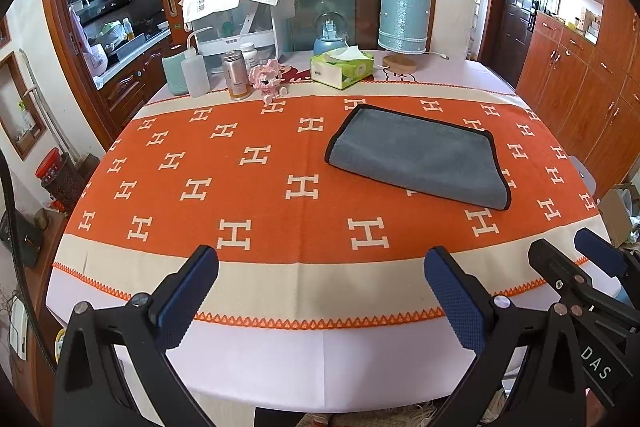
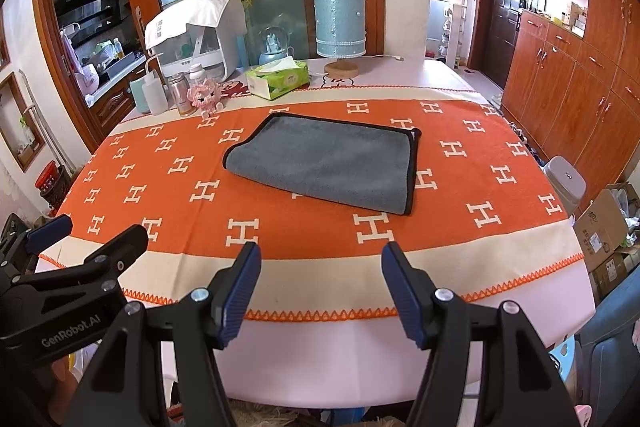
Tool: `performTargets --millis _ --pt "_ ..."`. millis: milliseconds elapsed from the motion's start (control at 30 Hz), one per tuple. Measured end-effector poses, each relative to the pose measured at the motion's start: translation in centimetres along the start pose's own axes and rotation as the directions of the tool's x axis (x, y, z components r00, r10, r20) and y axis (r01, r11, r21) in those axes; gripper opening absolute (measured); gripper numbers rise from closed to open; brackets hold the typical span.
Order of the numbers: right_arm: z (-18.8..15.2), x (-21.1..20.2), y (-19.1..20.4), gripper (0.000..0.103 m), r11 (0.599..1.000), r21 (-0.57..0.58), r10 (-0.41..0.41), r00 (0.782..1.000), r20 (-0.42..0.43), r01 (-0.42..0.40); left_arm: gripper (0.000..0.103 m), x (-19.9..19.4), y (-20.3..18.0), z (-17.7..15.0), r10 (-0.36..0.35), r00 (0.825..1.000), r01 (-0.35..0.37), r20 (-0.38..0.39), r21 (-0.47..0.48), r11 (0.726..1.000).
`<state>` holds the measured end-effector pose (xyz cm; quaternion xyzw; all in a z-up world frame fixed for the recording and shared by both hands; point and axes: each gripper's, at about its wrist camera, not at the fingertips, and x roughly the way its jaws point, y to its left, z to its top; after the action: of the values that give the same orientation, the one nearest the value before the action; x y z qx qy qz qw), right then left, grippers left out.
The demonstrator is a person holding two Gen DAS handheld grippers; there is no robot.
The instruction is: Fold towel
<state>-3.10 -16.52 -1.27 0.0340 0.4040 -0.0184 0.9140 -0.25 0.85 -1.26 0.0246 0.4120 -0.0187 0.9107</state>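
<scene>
A grey towel [image 1: 420, 157] with a black hem lies folded flat on the orange cloth with white H marks [image 1: 224, 163]; it also shows in the right wrist view [image 2: 324, 163]. My left gripper [image 1: 320, 279] is open and empty, above the table's near edge, well short of the towel. My right gripper [image 2: 320, 275] is open and empty, also near the front edge, with the towel ahead of it. The right gripper shows at the right of the left wrist view [image 1: 576, 255], and the left gripper at the left of the right wrist view [image 2: 80, 231].
At the table's back stand a green tissue box [image 1: 342, 67], a blue lamp [image 1: 404, 23], a snow globe [image 1: 329, 35], a pink toy [image 1: 266, 81], bottles [image 1: 236, 75] and a white appliance [image 1: 240, 27]. Wooden cabinets [image 1: 580, 67] line the right; boxes [image 2: 604, 227] sit on the floor.
</scene>
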Motion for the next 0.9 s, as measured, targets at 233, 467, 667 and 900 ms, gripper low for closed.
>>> performTargets --millis 233,467,667,900 --pt "0.03 0.23 0.10 0.063 1.000 -0.004 0.004 1.000 -0.010 -0.004 0.102 0.00 0.12 -0.02 0.000 1.000 0.000 0.000 0.000 1.000" --pt "0.15 0.38 0.12 0.063 1.000 -0.004 0.004 1.000 -0.013 -0.004 0.102 -0.03 0.22 -0.08 0.000 1.000 0.000 0.000 0.000 1.000" --pt "0.16 0.44 0.14 0.063 1.000 -0.004 0.006 1.000 -0.015 -0.006 0.102 0.00 0.23 -0.06 0.000 1.000 0.000 -0.002 0.001 1.000" --pt "0.19 0.60 0.06 0.063 1.000 -0.004 0.006 1.000 -0.018 -0.006 0.102 -0.01 0.14 0.04 0.000 1.000 0.000 -0.001 0.000 1.000"
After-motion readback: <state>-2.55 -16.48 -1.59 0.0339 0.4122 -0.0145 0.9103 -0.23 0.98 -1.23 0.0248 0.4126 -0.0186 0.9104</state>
